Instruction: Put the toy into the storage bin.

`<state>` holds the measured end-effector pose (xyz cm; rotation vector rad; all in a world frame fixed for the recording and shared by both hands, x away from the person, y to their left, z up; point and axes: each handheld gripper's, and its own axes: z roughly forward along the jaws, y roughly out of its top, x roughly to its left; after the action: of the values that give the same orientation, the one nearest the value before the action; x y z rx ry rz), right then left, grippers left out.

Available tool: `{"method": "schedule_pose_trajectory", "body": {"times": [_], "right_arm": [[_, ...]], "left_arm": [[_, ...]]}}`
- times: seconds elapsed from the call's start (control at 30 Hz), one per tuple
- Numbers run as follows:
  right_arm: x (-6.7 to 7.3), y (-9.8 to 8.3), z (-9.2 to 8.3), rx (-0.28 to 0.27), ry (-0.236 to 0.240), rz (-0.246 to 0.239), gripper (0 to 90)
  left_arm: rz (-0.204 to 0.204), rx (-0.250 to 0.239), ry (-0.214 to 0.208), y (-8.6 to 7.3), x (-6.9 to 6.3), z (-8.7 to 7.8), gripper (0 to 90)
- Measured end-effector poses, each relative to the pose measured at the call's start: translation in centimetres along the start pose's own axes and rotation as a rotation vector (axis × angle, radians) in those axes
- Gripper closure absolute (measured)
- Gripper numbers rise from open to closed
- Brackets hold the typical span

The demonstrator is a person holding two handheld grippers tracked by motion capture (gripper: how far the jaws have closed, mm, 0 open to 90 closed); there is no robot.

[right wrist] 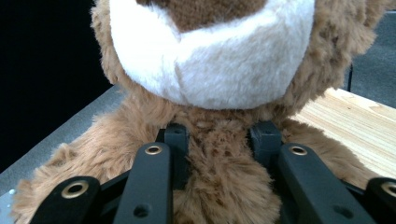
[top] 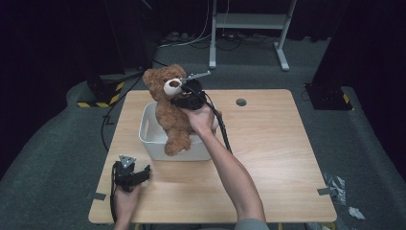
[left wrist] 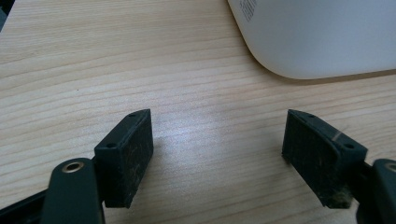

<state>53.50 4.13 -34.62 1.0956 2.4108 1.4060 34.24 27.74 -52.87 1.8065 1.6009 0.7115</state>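
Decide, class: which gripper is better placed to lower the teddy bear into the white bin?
Right. The right gripper already pinches the teddy bear at the neck, above the white bin. The left gripper sits open over bare table.

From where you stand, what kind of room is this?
Probably a lab or recording studio: dark curtains surround one wooden table, with cables across grey carpet and hazard-striped stand feet.

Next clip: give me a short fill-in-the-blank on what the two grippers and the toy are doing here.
1. The right gripper is shut on the ____ of the teddy bear.
2. The bear hangs over a ____ tub on the table.
3. The left gripper has its jaws ____, with nothing between them.
4. The left gripper hovers above bare ____.

Missing words: neck; white; open; wood
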Motion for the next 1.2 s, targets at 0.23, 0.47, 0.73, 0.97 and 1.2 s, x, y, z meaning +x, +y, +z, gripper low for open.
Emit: {"method": "schedule_pose_trajectory", "body": {"times": [0.23,0.47,0.73,0.97,1.2], "right_arm": [[0.2,-0.1,0.3,0.015,-0.004,-0.012,66.7],[0.1,-0.2,0.8,0.053,-0.007,-0.006,64.9],[0.0,-0.3,1.0,0.068,-0.011,-0.017,63.9],[0.0,-0.4,1.1,0.080,-0.012,-0.003,62.2],[0.0,-0.5,1.0,0.093,-0.021,0.002,58.9]], "left_arm": [[0.000,0.000,0.000,0.0,0.0,0.0,24.5],[0.000,0.000,0.000,0.0,0.0,0.0,24.5],[0.000,0.001,0.000,0.0,0.0,0.0,24.5],[0.000,-0.001,0.000,0.0,0.0,0.0,24.4],[0.002,-0.001,0.000,0.0,0.0,0.0,24.4]]}}
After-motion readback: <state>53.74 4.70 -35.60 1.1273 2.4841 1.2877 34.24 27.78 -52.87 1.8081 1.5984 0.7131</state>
